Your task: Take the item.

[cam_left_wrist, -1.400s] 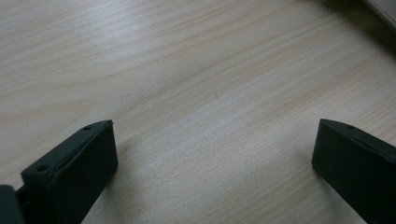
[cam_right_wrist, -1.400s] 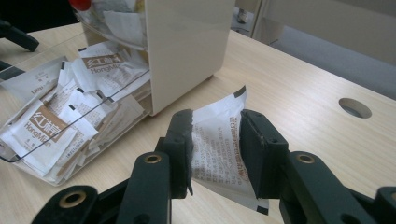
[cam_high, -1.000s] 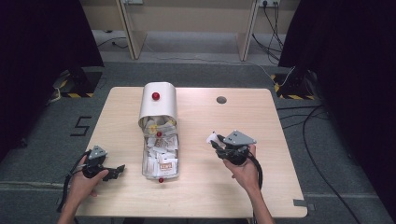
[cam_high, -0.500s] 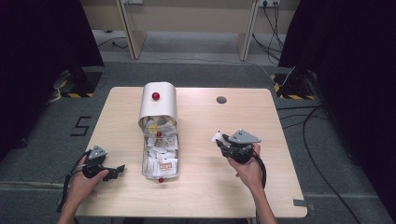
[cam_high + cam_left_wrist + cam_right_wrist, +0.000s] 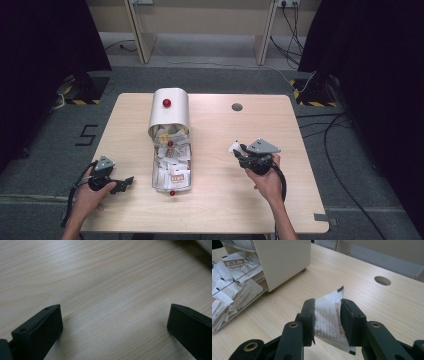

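A white sachet with printed text stands between the jaws of my right gripper, which is shut on it. From above, that gripper hovers over the right half of the table, with the sachet poking out to its left. A white rounded dispenser box with a red knob lies at the table's middle. Its clear drawer is pulled out toward me and holds several sachets. My left gripper rests low at the front left, left of the drawer. Its jaws stand wide open over bare wood.
The wooden table has a round cable hole at the back right, seen as the hole beyond the held sachet. The box's side and the drawer's sachets lie left of my right gripper. Cables run over the floor.
My right gripper has drifted slightly to the right with the sachet still held. The left gripper has stayed where it was.
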The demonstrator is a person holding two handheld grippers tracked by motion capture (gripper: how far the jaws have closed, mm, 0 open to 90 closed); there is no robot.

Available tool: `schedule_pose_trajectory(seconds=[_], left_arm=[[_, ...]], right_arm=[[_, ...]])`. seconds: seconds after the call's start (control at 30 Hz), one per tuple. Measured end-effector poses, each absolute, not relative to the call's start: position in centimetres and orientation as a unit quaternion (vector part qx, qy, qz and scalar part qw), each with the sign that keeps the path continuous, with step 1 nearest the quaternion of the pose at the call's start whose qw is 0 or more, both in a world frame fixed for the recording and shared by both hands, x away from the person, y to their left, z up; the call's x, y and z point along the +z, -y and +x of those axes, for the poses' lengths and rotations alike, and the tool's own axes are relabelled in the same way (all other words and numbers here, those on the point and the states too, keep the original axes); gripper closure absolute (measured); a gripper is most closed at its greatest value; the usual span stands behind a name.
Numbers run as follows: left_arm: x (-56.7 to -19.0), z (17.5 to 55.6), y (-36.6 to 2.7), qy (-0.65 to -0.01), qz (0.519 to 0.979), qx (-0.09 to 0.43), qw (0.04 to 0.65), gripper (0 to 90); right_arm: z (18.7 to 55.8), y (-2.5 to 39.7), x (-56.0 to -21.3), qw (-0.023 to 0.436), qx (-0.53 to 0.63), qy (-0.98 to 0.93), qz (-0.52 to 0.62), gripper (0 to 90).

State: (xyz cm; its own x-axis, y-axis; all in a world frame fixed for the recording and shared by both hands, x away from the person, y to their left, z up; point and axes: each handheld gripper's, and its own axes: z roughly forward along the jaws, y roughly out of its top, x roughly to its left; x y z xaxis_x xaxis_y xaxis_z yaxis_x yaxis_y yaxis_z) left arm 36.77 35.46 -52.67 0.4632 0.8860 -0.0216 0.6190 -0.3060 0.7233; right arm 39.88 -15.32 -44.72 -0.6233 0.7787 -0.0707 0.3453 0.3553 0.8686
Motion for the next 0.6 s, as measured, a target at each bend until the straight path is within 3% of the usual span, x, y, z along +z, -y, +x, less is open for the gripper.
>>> schedule_pose_trajectory(seconds=[0.6], left_arm=[[-52.7, 36.8, -35.5, -0.480, 0.784, 0.196, 0.342, 0.0]], right_arm=[[40.8, 16.3, -46.0, 0.240, 0.432, -0.783, 0.378, 65.3]])
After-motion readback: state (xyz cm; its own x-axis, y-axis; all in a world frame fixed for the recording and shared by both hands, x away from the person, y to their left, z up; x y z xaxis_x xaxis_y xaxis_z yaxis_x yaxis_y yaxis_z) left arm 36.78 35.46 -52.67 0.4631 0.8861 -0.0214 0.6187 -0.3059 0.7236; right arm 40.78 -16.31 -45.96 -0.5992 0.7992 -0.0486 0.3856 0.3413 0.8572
